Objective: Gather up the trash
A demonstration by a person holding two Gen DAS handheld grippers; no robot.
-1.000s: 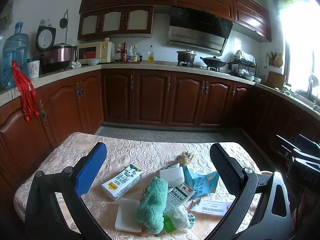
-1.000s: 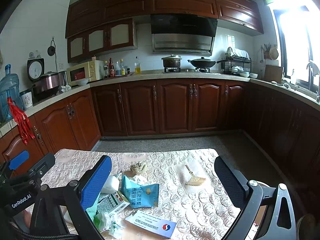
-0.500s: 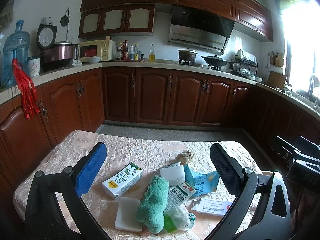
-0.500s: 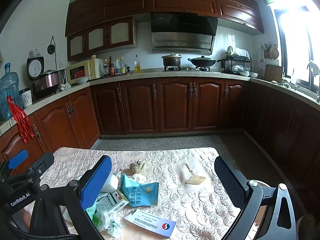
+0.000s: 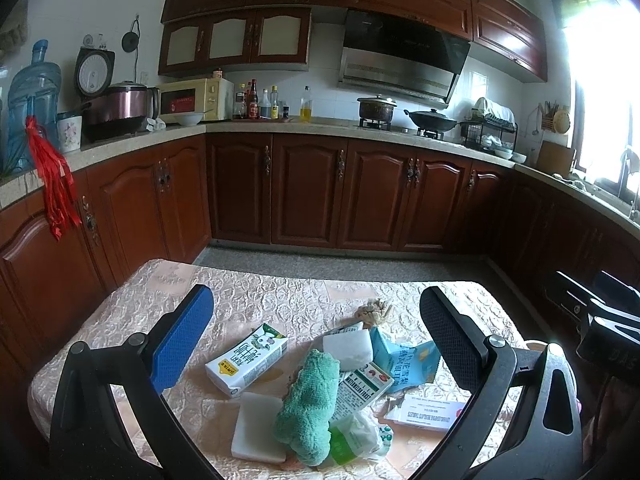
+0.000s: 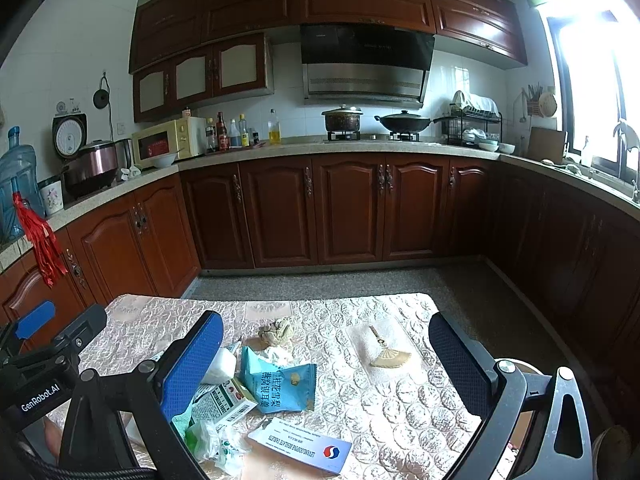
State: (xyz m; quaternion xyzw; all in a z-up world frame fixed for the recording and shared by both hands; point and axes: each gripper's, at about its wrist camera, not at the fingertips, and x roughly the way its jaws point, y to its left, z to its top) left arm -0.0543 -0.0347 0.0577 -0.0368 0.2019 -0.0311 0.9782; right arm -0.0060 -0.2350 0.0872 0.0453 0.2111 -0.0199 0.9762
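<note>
Trash lies in a heap on a small table with a quilted cloth (image 5: 280,296): a milk carton (image 5: 247,359), a green towel (image 5: 310,404), two white sponges (image 5: 347,347), a blue snack packet (image 6: 280,386), a small printed box (image 6: 224,398), a flat white medicine box (image 6: 300,444), a crumpled plastic wrapper (image 5: 356,438) and a brown paper wad (image 6: 276,330). My left gripper (image 5: 316,328) hangs open above the heap, holding nothing. My right gripper (image 6: 326,354) is open too, over the table's right half.
A small fan-shaped ornament (image 6: 388,356) lies alone on the cloth to the right. Dark wooden cabinets (image 6: 344,208) and a countertop with appliances ring the room. Grey floor (image 6: 360,280) separates the table from the cabinets.
Both views have shifted only slightly; the left gripper has drifted a little. Nothing on the table has moved and both grippers stay open.
</note>
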